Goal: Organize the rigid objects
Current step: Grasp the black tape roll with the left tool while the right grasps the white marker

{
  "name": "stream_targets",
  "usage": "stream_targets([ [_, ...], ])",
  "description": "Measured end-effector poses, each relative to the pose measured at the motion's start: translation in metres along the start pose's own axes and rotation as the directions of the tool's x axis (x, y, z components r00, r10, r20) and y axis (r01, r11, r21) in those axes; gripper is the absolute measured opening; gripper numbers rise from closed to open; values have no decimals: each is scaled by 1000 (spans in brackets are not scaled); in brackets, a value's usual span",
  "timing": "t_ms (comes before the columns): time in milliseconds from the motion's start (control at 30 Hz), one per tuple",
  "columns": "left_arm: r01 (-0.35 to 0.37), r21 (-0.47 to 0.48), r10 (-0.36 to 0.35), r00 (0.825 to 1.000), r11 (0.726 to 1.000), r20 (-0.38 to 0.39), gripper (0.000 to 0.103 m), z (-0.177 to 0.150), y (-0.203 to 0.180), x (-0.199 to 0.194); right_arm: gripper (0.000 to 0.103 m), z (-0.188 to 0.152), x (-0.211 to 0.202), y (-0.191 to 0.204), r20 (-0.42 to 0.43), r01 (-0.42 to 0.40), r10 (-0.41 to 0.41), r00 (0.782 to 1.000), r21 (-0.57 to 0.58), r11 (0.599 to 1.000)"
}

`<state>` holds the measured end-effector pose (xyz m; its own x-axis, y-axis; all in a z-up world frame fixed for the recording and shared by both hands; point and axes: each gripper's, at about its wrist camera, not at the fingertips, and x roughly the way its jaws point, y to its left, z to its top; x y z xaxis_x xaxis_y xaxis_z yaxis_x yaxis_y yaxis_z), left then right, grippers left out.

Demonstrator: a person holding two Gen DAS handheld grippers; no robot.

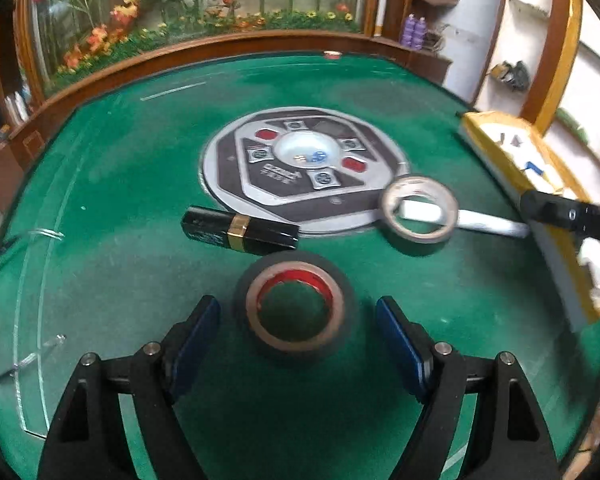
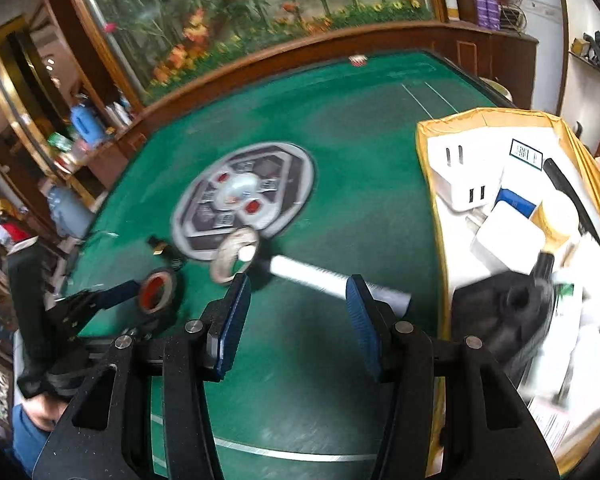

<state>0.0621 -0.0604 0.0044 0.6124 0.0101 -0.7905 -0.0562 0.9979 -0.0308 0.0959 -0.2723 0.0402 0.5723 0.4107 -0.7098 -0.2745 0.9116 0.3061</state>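
Observation:
A black tape roll with a red core (image 1: 296, 306) (image 2: 158, 290) lies flat on the green table. My left gripper (image 1: 297, 305) is open and straddles the roll, with a gap on each side. A black tube with a gold band (image 1: 240, 230) lies just beyond it. Further right are a thin grey tape ring (image 1: 420, 208) (image 2: 236, 256) and a white tube (image 1: 488, 224) (image 2: 320, 276). My right gripper (image 2: 298, 286) is open just short of the white tube, and its right fingertip overlaps the tube's near end. Nothing is pressed between its pads.
A yellow-lined box (image 2: 432, 160) (image 1: 500, 148) at the table's right holds white chargers (image 2: 464, 184), a black object and several other items. The round grey control panel (image 1: 304, 160) sits in the table's middle. A wooden rail and flower display run behind.

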Motion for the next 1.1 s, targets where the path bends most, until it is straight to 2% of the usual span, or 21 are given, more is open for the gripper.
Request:
stream_targets([
  [67,-4,3,4,1000,1000,0,66,-3,5,1,50,7,13,-1,-31,1,-1,1000,-3,1000],
  [100,-5,6,5,1000,1000,11,62,-3,7,1,50,12,19,-1,-45,-1,1,999,-5,1000],
  [233,-5,8,5,1000,1000,24,62,-6,13,-1,50,21,38,-1,-80,23,-25,996,-17,1000],
  [300,-4,6,4,1000,1000,24,62,-6,14,-1,50,21,42,-3,-92,12,-12,996,-3,1000],
  [467,-7,7,7,1000,1000,21,62,-6,15,-2,50,8,52,6,-146,-2,-3,989,-33,999],
  [633,-7,6,7,1000,1000,20,62,-6,16,-3,52,-14,48,41,-186,-42,3,983,-209,977],
  [667,-6,6,6,1000,1000,20,62,-6,16,-3,51,-15,49,46,-176,-18,-26,984,-246,969],
  [700,-5,7,5,1000,1000,21,62,-6,16,-4,33,-18,49,51,-157,26,-75,985,-294,955],
  [733,-5,9,4,1000,1000,22,62,-7,16,-4,20,-22,50,56,-142,66,-121,982,-344,937],
  [767,-4,8,4,1000,1000,22,62,-7,17,-4,16,-23,50,56,-139,79,-137,981,-359,930],
  [967,18,-12,-18,1000,1000,15,62,-9,21,-8,14,-46,27,49,-126,116,-174,977,-372,921],
  [1100,51,-24,-50,999,998,19,62,-9,21,-11,14,-76,0,41,-144,74,-127,981,-330,941],
])
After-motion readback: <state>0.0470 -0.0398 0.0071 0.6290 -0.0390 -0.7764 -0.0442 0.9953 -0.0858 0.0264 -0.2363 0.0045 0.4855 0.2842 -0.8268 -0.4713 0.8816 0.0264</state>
